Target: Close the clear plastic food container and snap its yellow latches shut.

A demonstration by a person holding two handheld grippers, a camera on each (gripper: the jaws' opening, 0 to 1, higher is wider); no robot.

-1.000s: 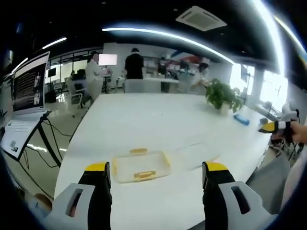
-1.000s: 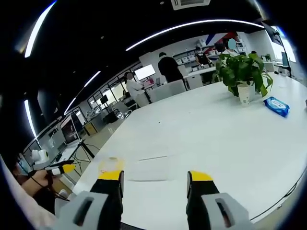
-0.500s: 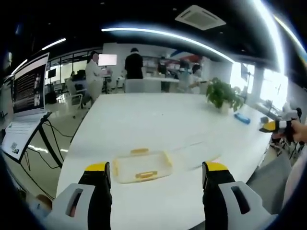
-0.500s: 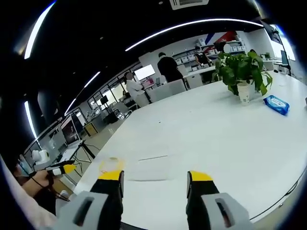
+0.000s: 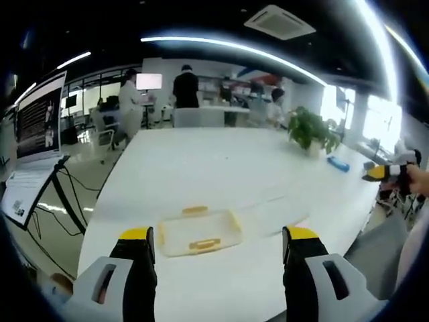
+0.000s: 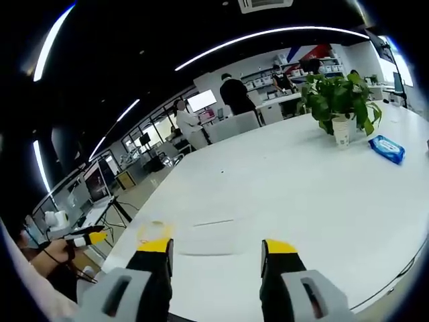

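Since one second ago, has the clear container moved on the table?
No. The clear container lies at the same place near the table edge.

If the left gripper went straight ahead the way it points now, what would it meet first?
Most likely the clear container with yellow latches, lying on the white table just ahead of the open left gripper. Depth is unclear, so it might pass just above it.

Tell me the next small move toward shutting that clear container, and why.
Probably bring the left gripper forward and down toward the clear plastic food container with yellow latches. It sits on the white table just ahead, between that gripper's open, empty jaws, not yet touched. The clear lid seems to lie to its right, but is too faint to be sure.
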